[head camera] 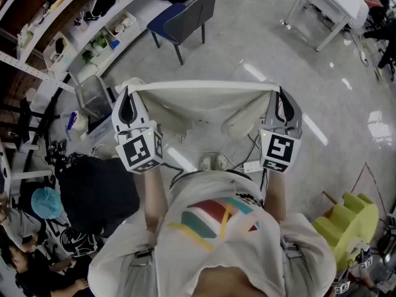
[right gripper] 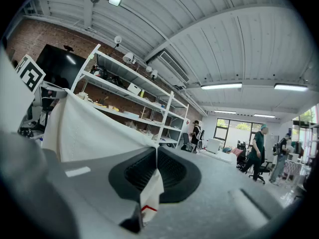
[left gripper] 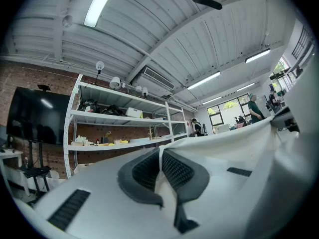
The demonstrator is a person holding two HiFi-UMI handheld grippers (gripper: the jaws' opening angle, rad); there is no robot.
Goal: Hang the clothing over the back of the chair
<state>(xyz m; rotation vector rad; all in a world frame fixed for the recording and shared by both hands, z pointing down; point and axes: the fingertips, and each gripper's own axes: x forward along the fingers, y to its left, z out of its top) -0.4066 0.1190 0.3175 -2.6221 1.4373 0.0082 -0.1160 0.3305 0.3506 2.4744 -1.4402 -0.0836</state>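
Observation:
I hold a white garment (head camera: 204,107) stretched out in front of me, its top edge pulled taut between both grippers while the rest hangs below. My left gripper (head camera: 127,93) is shut on the garment's left corner, and its pads (left gripper: 174,169) pinch a fold of white cloth (left gripper: 234,143). My right gripper (head camera: 280,93) is shut on the right corner; a small white tag (right gripper: 151,195) with a red line sticks out between its pads (right gripper: 172,171). A dark blue chair (head camera: 184,16) stands on the floor well ahead of the garment, its back turned towards me.
White shelving (head camera: 74,23) with small items runs along the left. A clear bin (head camera: 94,96) and a black bulky object (head camera: 99,190) sit to my left. A white table (head camera: 328,8) stands far right, a yellow-green object (head camera: 349,224) near right. People (head camera: 25,252) crouch at the lower left.

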